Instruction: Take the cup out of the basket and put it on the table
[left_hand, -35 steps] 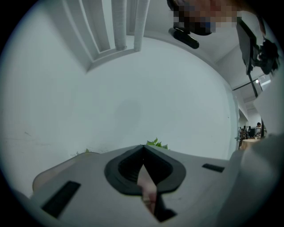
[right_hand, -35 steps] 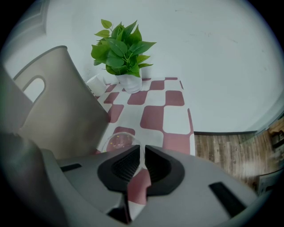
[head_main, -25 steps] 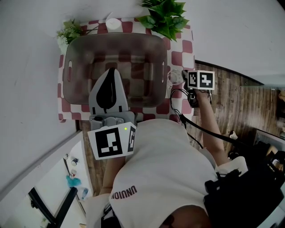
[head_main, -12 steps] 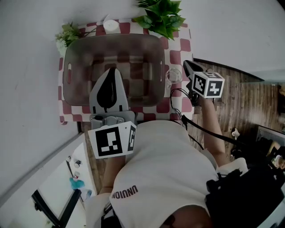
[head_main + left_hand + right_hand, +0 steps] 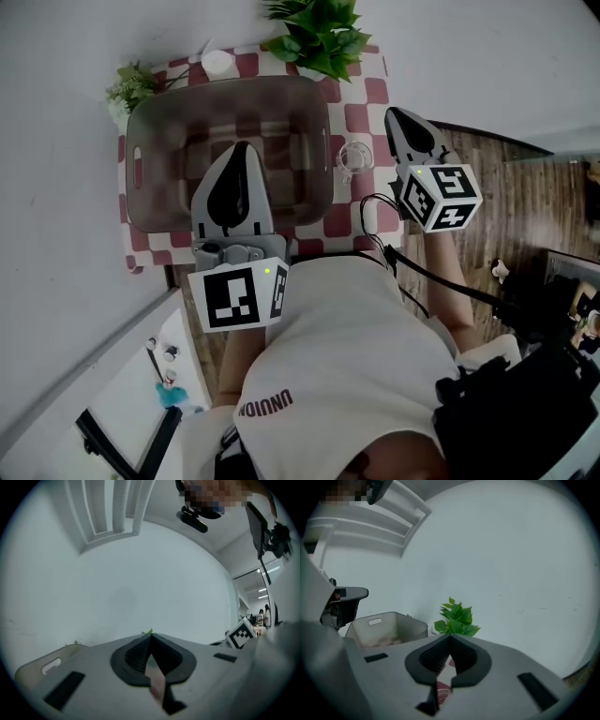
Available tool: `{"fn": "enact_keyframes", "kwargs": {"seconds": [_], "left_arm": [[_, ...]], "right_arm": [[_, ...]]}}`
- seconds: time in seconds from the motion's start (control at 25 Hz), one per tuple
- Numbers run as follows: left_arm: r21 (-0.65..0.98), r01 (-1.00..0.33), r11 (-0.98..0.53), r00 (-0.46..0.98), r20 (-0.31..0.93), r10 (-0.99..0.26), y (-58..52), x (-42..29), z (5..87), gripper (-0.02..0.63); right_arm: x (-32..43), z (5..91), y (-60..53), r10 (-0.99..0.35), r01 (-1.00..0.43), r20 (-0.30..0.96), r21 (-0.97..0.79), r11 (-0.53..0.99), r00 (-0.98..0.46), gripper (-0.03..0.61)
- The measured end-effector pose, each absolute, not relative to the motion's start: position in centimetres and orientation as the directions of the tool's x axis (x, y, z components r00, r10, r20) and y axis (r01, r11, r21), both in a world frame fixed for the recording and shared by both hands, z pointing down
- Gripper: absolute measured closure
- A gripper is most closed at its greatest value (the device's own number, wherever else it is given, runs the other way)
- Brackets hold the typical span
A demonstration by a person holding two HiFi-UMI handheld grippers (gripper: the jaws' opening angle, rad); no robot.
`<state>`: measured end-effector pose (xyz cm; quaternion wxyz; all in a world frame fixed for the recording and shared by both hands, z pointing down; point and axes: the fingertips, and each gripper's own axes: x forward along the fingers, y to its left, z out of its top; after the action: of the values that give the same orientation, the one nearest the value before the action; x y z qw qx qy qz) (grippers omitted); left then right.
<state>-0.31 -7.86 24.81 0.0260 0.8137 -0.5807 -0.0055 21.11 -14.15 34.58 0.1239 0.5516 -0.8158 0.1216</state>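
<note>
We see the cup (image 5: 354, 159) standing upright on the worktop (image 5: 367, 105), on its checked cloth just outside the right wall of the basket (image 5: 225, 84). By our reading it is already out and set down. Our right gripper (image 5: 394, 114) hangs to the right of the basket, beyond the cup and above it. Its fingers are clenched together with nothing between them. The cup sits between those fingers and the basket wall, apart from both. Our left gripper (image 5: 241, 148) reaches over the basket's near rim, and its fingers are likewise closed on nothing. The right hand is plainly the nearer. The cup's long axis is vertical, so any further reach would have to drop towards the basket side.
</note>
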Motion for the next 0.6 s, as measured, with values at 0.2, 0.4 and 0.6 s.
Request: {"fn": "enact_keyframes", "kwargs": {"seconds": [0.2,0.4,0.6], "left_arm": [[0.029,-0.938,-0.344,0.345,0.006,-0.939,-7.7,0.9,24.8,0.602],[0.025,-0.936,-0.35,0.351,0.0,-0.937,-7.7,1.7,24.8,0.601],[0.019,-0.934,-0.357,0.357,-0.002,-0.934,-7.7,2.5,24.6,0.603]], "right_arm": [[20.8,32.1,-13.2,-0.905,-0.93,0.222,-0.027,0.365,-0.362,0.563],[20.7,29.8,-12.5,-0.922,-0.928,0.129,0.029,0.371,-0.365,0.563],[21.0,28.5,-12.2,-0.928,-0.928,0.073,0.043,0.37,-0.366,0.563]]}}
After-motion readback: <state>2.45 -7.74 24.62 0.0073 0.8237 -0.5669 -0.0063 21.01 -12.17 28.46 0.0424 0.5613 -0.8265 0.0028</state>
